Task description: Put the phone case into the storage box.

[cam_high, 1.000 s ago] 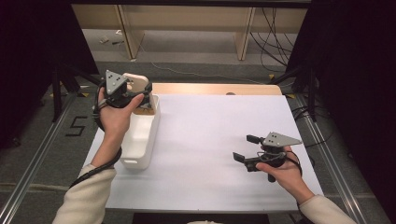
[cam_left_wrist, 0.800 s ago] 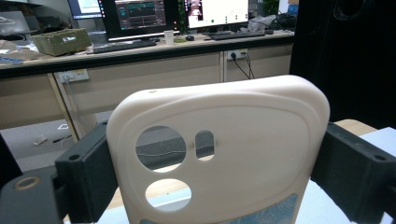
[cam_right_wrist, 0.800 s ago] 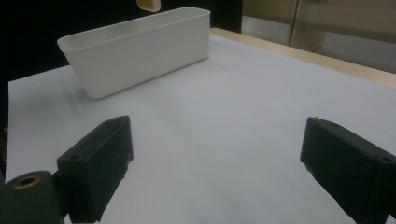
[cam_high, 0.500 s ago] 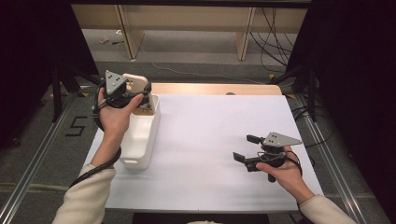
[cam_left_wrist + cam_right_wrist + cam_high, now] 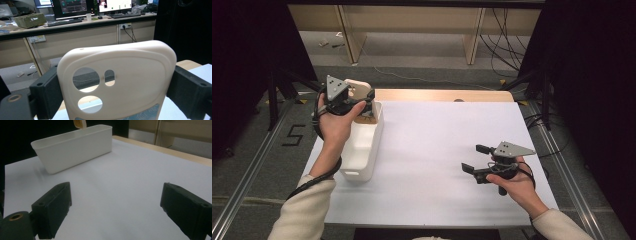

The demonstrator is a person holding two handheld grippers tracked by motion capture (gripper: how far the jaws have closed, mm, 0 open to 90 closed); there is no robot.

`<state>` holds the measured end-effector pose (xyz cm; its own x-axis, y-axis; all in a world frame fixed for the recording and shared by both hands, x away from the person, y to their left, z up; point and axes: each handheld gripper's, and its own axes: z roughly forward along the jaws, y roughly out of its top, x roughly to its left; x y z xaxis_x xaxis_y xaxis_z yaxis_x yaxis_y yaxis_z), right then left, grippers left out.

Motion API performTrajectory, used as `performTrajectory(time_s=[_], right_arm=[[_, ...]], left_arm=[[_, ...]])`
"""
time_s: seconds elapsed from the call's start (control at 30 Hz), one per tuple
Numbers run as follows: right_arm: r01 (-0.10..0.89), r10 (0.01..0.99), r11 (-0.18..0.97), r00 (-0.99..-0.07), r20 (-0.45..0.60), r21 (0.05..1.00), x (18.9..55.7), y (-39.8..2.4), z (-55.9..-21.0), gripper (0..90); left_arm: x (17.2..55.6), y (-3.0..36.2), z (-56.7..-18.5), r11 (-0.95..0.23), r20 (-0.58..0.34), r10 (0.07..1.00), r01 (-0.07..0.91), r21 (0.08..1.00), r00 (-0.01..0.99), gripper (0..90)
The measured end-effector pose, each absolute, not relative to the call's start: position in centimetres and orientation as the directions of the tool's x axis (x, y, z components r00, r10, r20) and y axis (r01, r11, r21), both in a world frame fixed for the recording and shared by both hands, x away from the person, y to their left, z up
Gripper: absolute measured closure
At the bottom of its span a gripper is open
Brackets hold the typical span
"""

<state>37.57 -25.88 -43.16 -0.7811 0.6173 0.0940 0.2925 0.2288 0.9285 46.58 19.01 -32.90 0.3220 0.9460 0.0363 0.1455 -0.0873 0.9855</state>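
A cream phone case (image 5: 120, 72) with camera cut-outs stands upright between the two black jaws of my left gripper (image 5: 117, 97), and its side edges touch both pads. From above, my left gripper (image 5: 368, 104) holds the phone case (image 5: 359, 89) over the far end of a white rectangular bin (image 5: 362, 150). My right gripper (image 5: 474, 158) hovers low over the white table sheet (image 5: 437, 140) at the right, open with nothing between its jaws. From my right gripper (image 5: 117, 205) the bin (image 5: 75, 150) is seen ahead, with the case's lower tip (image 5: 80, 123) above its far rim.
A wooden table edge (image 5: 442, 95) runs along the far side of the white sheet. Metal rails flank the table on the floor. Beyond the table are a desk with monitors (image 5: 72, 7) and a woven basket (image 5: 30, 20).
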Motion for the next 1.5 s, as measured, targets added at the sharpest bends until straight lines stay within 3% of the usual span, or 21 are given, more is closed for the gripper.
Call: performTrajectory(time_s=[1.5], right_arm=[[0.296, 0.622, 0.222, -0.777, 0.099, 0.929, 37.7, -26.0, -43.1, 11.1]], left_arm=[[48.7, 19.8, -33.7, -0.101, 0.041, 0.948, 0.176, 0.979, 0.317, 10.0]])
